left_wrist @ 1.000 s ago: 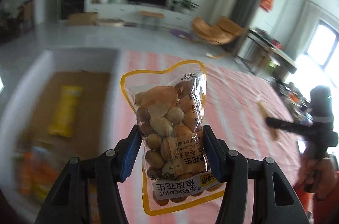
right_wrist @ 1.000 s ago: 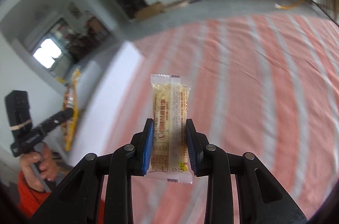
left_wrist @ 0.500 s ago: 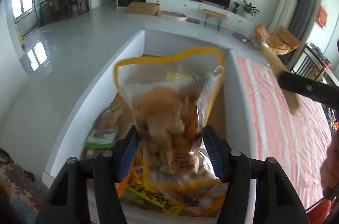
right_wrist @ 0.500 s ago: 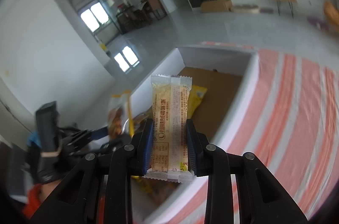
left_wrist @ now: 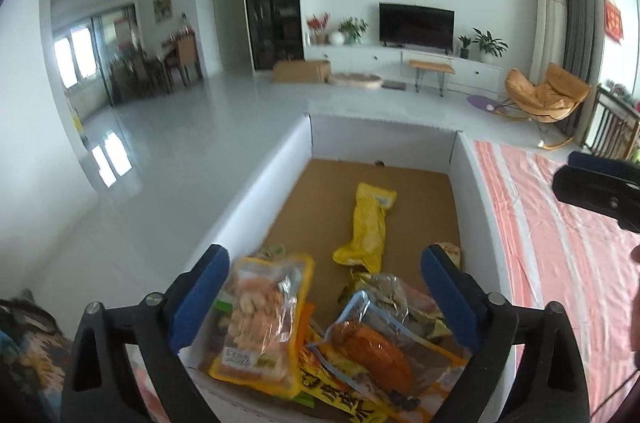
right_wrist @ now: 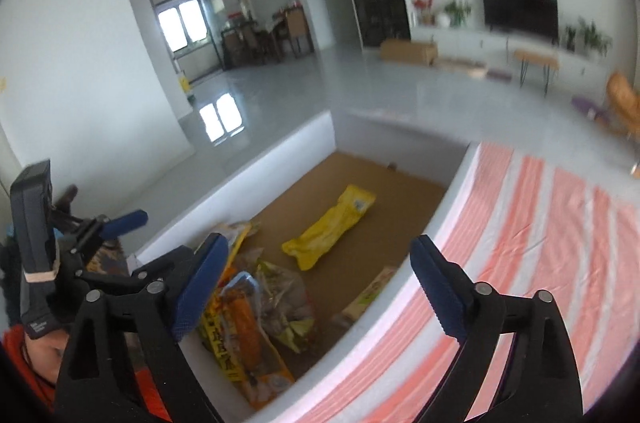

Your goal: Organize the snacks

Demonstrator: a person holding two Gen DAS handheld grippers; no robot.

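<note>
Left wrist view looks down into the white box [left_wrist: 276, 163], and the left gripper [left_wrist: 324, 297] has just been opening: its blue pads stand wide apart with nothing between them. The peanut bag [left_wrist: 262, 319] lies below, propped on the pile at the near end of the box, tilted against the near wall. From the right wrist view the right gripper [right_wrist: 316, 287] has likewise just let go, jaws spread and bare; the small pale bar [right_wrist: 370, 297] rests inside the box against the wall next to the striped cloth [right_wrist: 540, 263]. A long yellow packet [left_wrist: 370, 229] lies alone on the brown floor of the box.

What I'd worry about: the snacks are heaped at one end, so the peanut bag could slide or tip over the low near edge if a gripper brushes it on the way out. The two grippers are near each other over the box, so they might knock together.

Writing: large black characters show on a yellow wrapper [left_wrist: 340, 397] at the bottom of the pile, too cut off to read. The peanut bag's white label is blurred
</note>
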